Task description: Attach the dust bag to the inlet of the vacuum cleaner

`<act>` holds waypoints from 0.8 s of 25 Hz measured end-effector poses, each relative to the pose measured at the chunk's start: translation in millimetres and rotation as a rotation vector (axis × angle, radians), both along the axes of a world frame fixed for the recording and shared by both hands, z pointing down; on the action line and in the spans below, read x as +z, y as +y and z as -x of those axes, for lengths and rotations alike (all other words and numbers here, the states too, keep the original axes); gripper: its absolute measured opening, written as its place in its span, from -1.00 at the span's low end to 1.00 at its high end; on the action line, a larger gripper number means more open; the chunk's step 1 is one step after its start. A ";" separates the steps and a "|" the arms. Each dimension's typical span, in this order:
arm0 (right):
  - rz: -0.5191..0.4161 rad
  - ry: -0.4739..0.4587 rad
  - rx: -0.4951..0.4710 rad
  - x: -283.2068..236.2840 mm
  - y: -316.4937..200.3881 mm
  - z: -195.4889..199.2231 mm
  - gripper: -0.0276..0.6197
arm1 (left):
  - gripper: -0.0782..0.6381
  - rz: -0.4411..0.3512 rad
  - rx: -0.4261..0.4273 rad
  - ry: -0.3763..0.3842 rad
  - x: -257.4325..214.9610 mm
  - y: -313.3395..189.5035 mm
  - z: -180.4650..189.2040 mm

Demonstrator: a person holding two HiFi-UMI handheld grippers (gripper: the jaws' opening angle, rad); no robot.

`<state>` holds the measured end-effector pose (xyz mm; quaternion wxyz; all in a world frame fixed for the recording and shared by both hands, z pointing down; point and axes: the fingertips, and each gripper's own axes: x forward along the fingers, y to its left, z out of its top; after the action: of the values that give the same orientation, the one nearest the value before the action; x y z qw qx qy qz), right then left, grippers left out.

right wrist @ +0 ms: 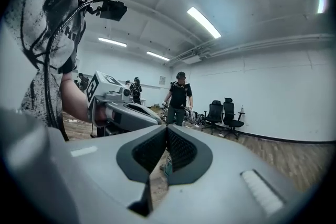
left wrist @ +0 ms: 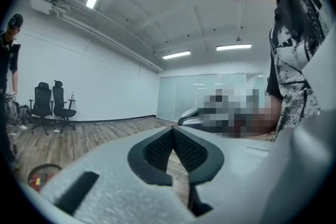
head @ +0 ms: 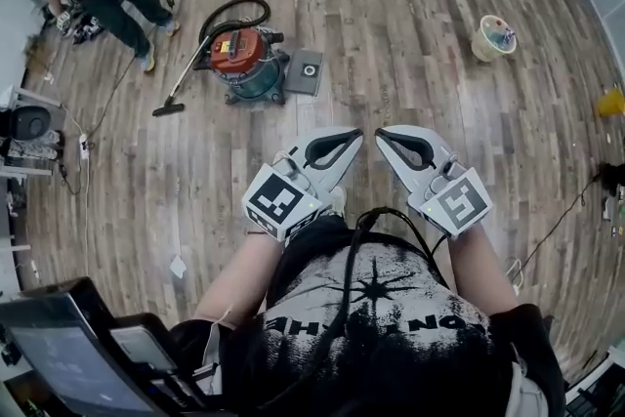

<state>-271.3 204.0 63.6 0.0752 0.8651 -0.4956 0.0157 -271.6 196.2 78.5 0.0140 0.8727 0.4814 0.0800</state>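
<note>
The left tongs (head: 354,136) and right tongs (head: 381,136) are closed on nothing, tips close together; the vacuum cleaner (head: 244,62) stands far off on the floor (head: 410,34).

No legible text or labels

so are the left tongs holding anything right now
No, the left tongs are closed together with nothing between their pads.
</note>
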 end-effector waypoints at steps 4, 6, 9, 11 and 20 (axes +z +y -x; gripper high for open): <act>0.009 0.047 -0.002 -11.8 -21.9 -45.0 -0.89 | -0.78 0.029 0.024 0.013 -7.9 -15.1 -44.5; 0.005 0.043 0.012 -11.5 -28.1 -63.9 -0.89 | -0.78 0.027 0.036 0.009 -4.7 -22.9 -64.1; 0.001 0.036 0.042 -7.0 -32.9 -88.6 -0.89 | -0.78 0.024 0.051 -0.003 3.5 -34.3 -90.0; 0.015 0.011 0.069 -2.1 -35.4 -102.5 -0.89 | -0.78 0.028 0.058 -0.009 6.1 -42.7 -104.9; 0.034 0.004 0.091 0.7 -39.0 -149.7 -0.89 | -0.78 0.033 0.069 -0.010 10.1 -52.0 -152.3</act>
<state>-121.6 165.0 64.4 0.0904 0.8854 -0.4553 0.0257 -119.2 144.2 88.6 0.0283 0.8548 0.5124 0.0770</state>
